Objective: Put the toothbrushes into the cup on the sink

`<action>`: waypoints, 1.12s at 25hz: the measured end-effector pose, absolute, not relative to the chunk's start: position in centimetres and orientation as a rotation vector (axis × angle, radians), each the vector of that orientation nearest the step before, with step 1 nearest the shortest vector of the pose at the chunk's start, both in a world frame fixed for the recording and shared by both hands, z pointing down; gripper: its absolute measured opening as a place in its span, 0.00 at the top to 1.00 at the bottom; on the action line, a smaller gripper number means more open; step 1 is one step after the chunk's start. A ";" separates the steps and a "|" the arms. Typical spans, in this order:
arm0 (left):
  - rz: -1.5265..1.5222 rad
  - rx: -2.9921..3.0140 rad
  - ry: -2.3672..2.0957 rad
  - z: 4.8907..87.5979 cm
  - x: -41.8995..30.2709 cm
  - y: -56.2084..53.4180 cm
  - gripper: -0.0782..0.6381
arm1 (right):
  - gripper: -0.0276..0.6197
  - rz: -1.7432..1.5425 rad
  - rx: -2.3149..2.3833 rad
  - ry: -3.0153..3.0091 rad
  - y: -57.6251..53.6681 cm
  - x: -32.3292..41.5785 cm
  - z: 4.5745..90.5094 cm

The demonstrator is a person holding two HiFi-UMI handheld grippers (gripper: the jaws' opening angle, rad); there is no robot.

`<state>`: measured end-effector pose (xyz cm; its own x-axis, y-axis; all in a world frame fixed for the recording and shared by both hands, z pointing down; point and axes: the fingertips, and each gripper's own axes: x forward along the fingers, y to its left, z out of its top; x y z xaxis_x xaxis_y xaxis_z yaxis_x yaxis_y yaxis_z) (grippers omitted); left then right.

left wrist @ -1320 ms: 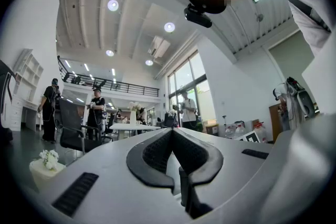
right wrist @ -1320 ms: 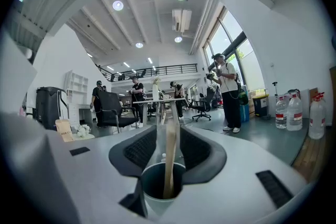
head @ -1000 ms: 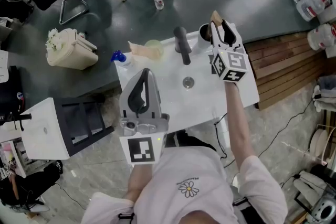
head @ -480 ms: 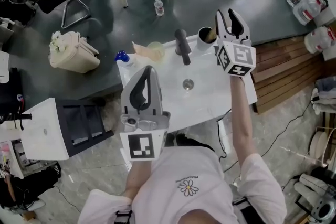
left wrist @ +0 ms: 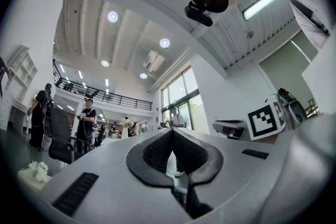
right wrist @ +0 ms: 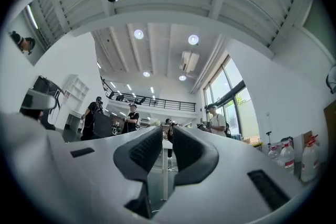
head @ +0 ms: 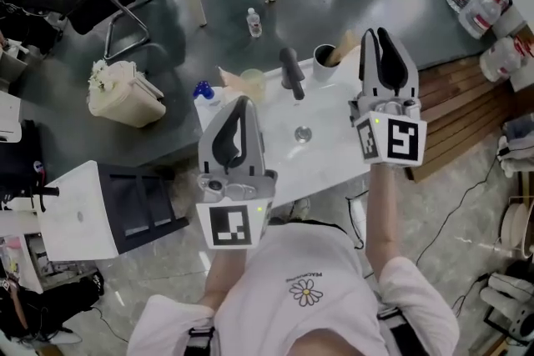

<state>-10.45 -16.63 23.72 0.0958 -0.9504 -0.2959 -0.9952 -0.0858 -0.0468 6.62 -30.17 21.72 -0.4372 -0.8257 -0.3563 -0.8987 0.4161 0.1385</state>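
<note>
Round white cup [head: 323, 62] holds toothbrushes [head: 345, 43] at the smooth table's [head: 334, 144] far edge. Left claw [head: 240, 102] pinched together; right claw [head: 375, 34], jaws just closing, narrow and empty.

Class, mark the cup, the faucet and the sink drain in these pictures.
cup [head: 324, 69], head view, its white side wall.
faucet [head: 291, 72], head view, middle of its dark body.
sink drain [head: 303, 132], head view, centre of the metal ring.

Workshop hall — mezzanine railing [right wrist: 157, 104], tall windows [left wrist: 181, 106].
</note>
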 end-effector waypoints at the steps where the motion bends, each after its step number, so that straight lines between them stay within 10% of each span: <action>1: 0.290 -2.139 1.941 23.5 -10.4 -16.4 0.87 | 0.89 0.449 -1.520 2.422 -28.6 7.1 21.4; 28: 0.312 -2.176 1.916 24.7 -10.2 -13.9 0.87 | 0.94 0.207 -1.578 2.486 -16.1 6.7 27.7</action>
